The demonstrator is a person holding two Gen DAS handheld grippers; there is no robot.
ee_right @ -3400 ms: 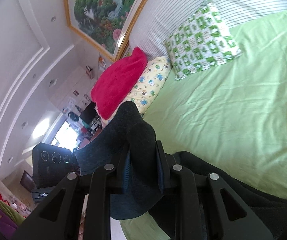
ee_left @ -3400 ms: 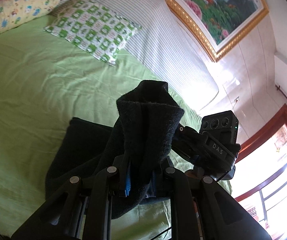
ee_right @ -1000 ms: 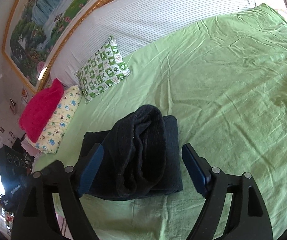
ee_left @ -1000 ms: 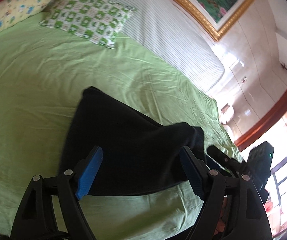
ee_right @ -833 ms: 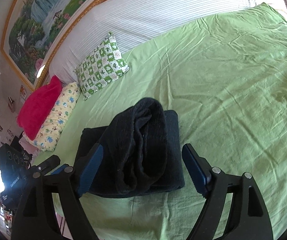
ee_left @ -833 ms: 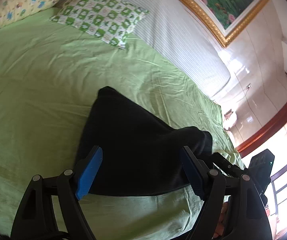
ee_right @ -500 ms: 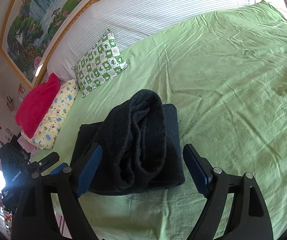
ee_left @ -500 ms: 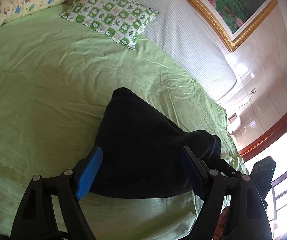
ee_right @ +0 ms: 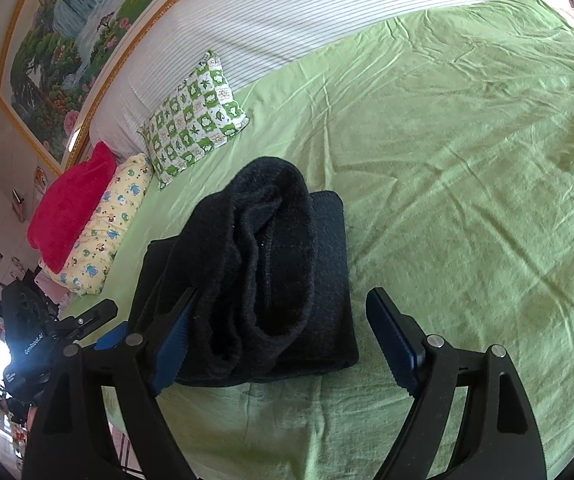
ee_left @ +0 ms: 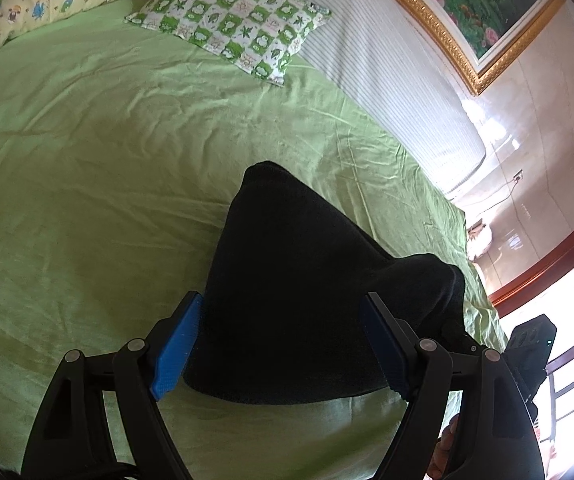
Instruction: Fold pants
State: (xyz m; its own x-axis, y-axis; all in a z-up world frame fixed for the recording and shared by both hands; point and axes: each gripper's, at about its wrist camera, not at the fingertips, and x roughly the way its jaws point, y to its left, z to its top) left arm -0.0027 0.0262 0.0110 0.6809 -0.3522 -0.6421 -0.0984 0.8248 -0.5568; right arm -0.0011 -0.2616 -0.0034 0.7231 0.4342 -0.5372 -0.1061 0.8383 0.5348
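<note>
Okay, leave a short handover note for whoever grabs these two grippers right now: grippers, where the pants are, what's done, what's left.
Left gripper: open, empty, jaws standing either side of the near edge of the pants.
Right gripper: open, empty, at the other end of the bundle.
Pants: dark, lying folded on the green sheet, well short of the pillows.
Done: folded into a compact stack and let go.
Left: the top layer sits humped and loose; probably flatten or tuck it, then square the edges.
</note>
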